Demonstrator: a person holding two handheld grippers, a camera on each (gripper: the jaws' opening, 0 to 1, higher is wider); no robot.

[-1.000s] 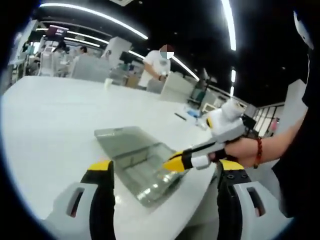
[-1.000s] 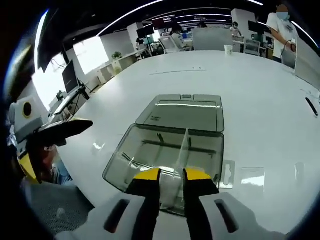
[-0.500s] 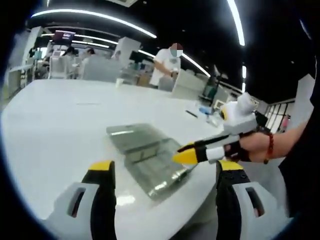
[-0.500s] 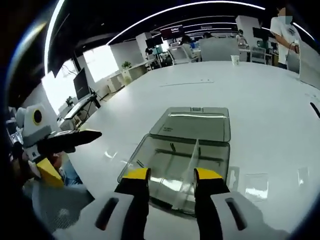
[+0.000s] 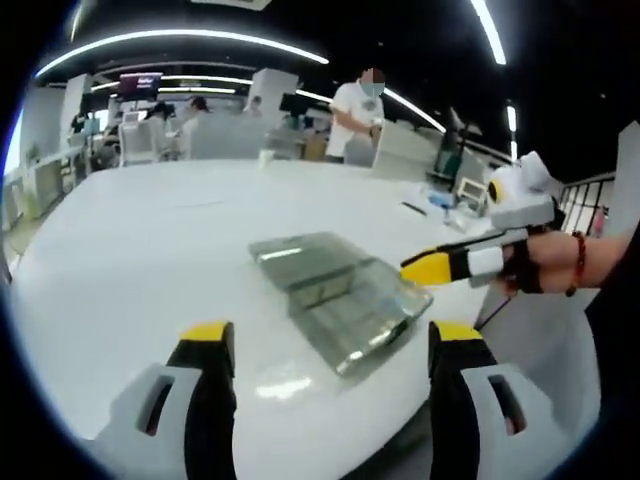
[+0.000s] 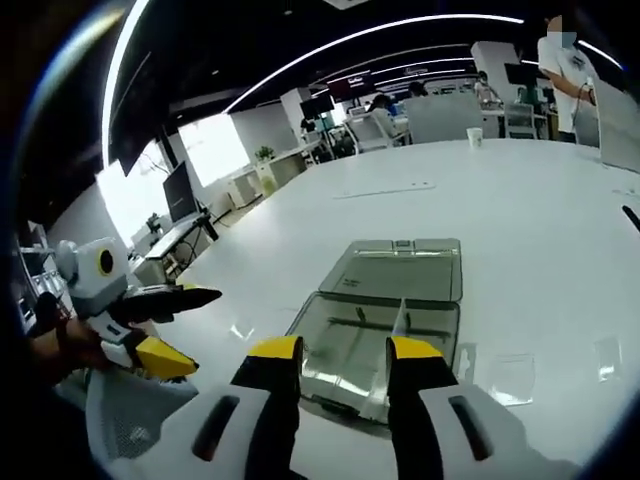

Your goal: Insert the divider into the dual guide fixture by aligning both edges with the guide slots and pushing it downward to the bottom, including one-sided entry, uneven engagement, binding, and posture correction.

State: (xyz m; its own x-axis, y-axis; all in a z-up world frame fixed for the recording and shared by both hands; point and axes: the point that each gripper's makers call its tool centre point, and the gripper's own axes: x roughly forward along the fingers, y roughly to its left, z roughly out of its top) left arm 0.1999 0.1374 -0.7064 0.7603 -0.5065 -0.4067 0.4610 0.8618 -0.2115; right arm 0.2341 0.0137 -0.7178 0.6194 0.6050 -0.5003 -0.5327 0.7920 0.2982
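An open office with long ceiling light strips stretches behind a broad, glossy white bench, where a paper cup stands far off and a person in a white shirt works at the far side. On the bench sits one dual guide fixture, a clear smoky plastic box with rounded corners, its flat hinged lid lying open beyond it. One thin transparent divider stands upright inside the box, running from the near wall toward the far one (whether it sits fully at the bottom cannot be told). In the right gripper view the right tongs are spread apart, yellow-tipped black jaws just short of the box's near edge, holding nothing. In the left gripper view the left tongs are likewise spread wide and empty, with the fixture ahead between them. The right tongs enter that view from the right, held in a hand with a bead bracelet, just beside the box.
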